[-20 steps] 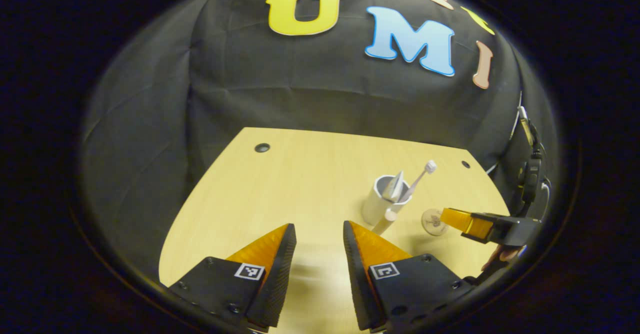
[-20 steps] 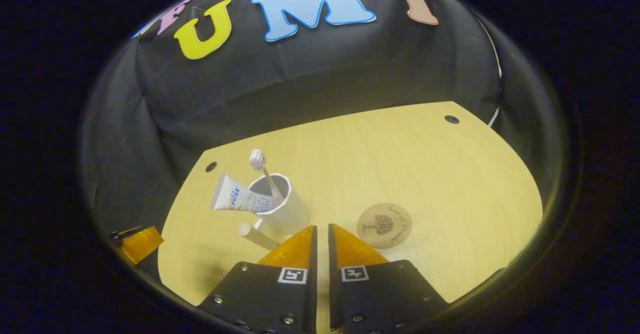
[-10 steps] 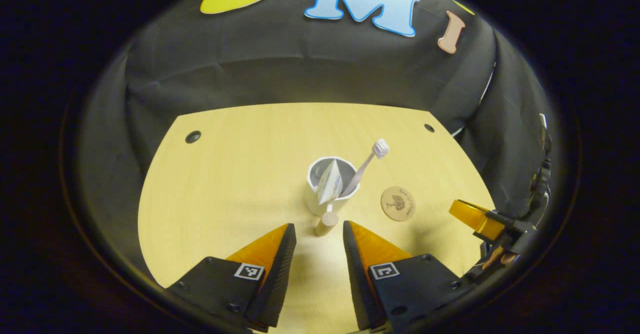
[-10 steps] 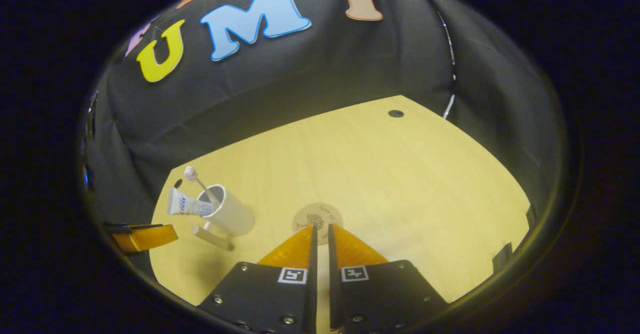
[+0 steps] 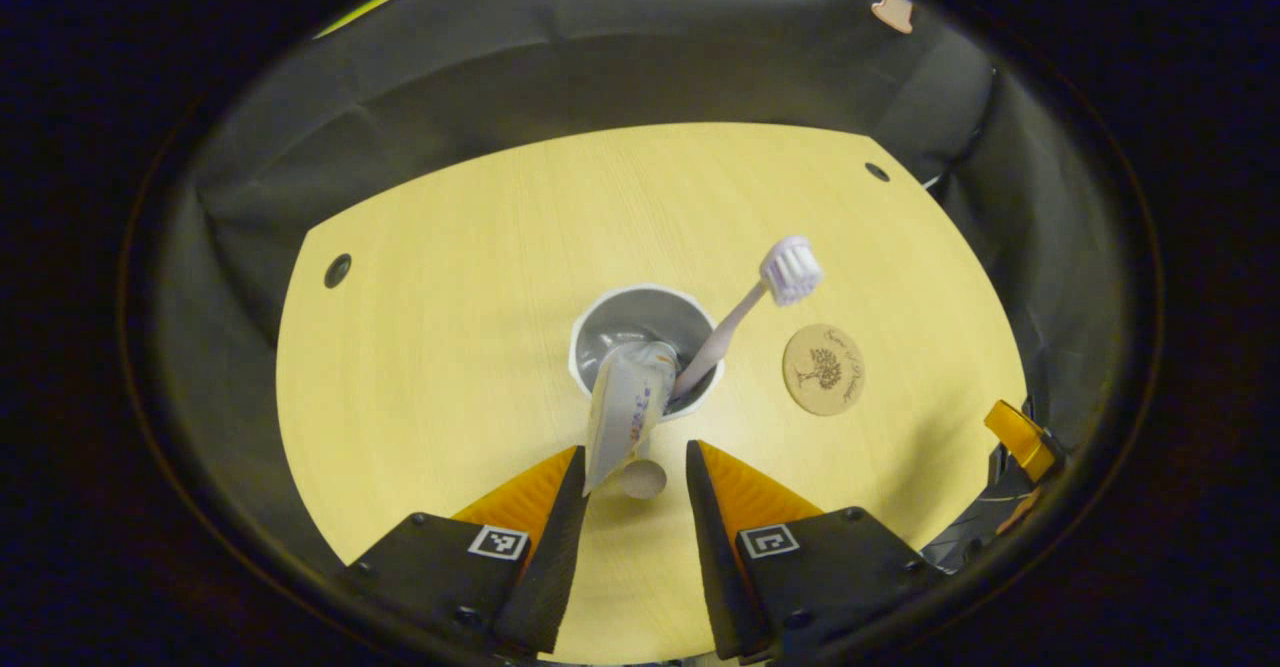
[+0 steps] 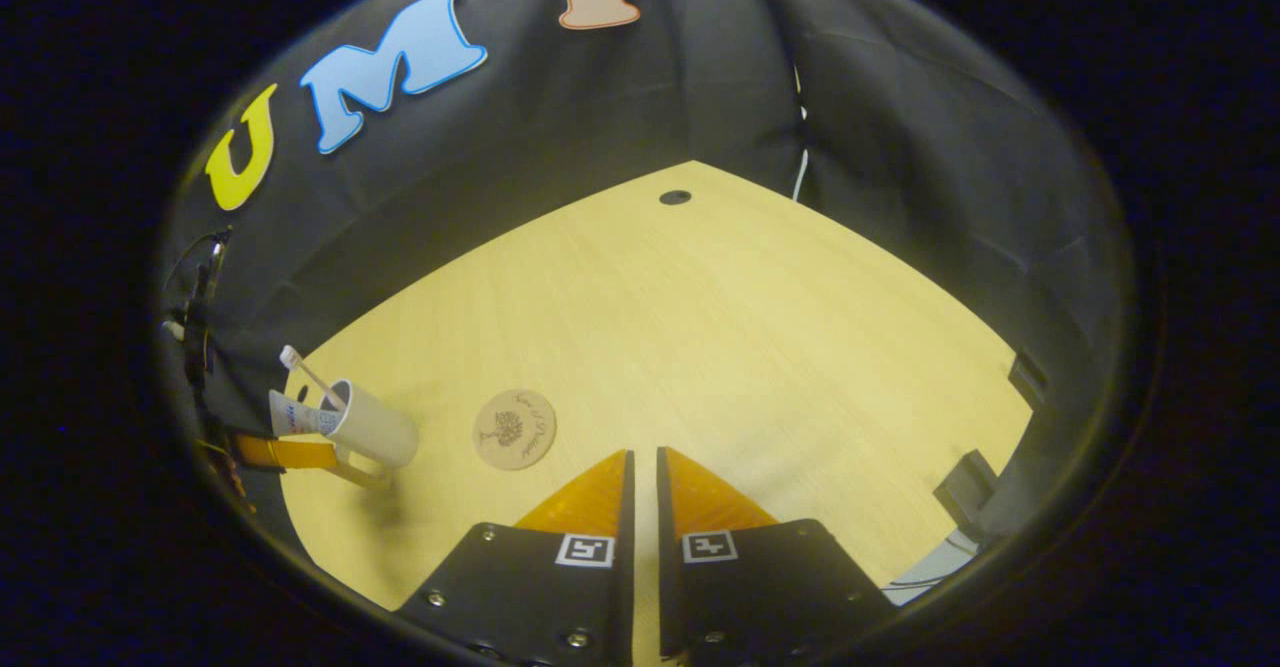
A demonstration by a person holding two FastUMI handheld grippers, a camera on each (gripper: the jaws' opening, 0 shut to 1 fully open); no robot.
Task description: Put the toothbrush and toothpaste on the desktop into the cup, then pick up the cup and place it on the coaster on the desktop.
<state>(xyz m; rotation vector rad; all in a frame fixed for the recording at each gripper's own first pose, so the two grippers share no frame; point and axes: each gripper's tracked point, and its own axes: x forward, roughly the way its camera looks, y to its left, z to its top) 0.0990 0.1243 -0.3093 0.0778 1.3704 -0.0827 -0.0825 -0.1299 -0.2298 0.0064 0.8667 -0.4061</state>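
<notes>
Left hand-held gripper point(image 5: 636, 467) spread around cup point(image 5: 643, 349) handle; close squarely, lift upright toward coaster point(image 5: 823, 369). Right hand-held gripper point(image 6: 644, 472) clenched, empty.

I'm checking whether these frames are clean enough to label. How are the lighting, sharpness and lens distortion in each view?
Left gripper view: the desktop is evenly lit, its edges bowed by the fisheye; the toothbrush and cup are sharp. Right gripper view: the coaster is clear, the desktop's straight edges curve, the cup sits small near the dim rim, and the booth wall is dark.
</notes>
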